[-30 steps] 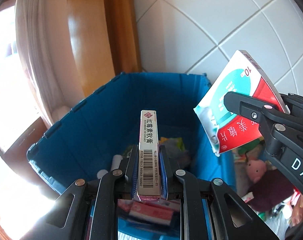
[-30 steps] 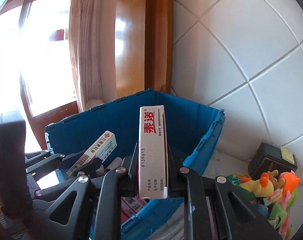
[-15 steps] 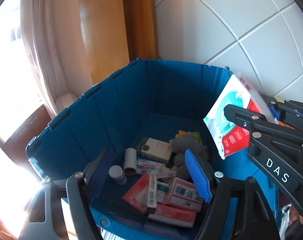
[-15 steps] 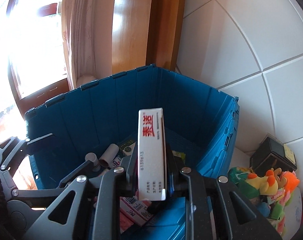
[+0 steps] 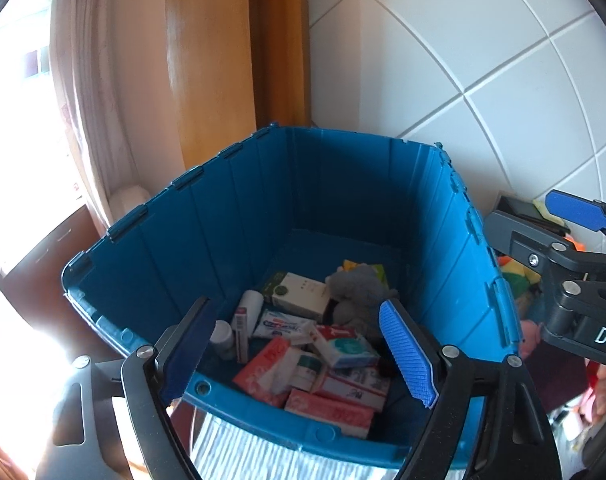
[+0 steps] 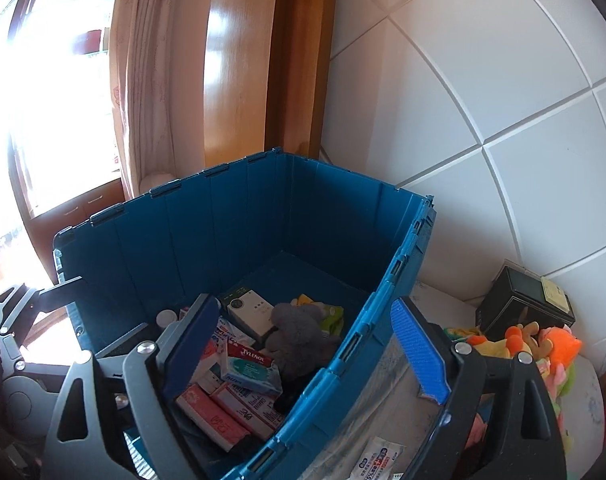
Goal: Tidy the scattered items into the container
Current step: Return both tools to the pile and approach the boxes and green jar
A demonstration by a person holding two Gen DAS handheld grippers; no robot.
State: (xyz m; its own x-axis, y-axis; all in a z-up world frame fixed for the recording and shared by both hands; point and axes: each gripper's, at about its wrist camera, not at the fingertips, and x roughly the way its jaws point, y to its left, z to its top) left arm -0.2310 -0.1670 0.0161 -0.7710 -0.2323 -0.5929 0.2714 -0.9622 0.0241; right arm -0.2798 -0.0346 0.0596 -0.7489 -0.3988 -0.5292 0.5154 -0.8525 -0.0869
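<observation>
A blue plastic crate (image 5: 231, 216) (image 6: 231, 224) stands against the tiled wall and holds several medicine boxes (image 5: 345, 346) (image 6: 249, 368), a small white bottle (image 5: 222, 338) and a grey plush toy (image 5: 359, 288) (image 6: 299, 334). My left gripper (image 5: 299, 356) is open and empty above the crate's near edge. My right gripper (image 6: 307, 356) is open and empty over the crate's right wall; it also shows at the right of the left wrist view (image 5: 575, 216). A white packet (image 6: 377, 462) lies outside the crate.
Colourful plush toys (image 6: 539, 340) and a black box (image 6: 523, 300) sit to the right of the crate by the white tiled wall (image 6: 483, 100). A wooden door frame (image 5: 271, 52) and a curtain (image 5: 99, 92) stand behind the crate.
Both grippers opened and let go. The left one's narrow red-and-white box dropped into the crate first, then the right one's red, teal and white box. Both views now look down into the crate.
</observation>
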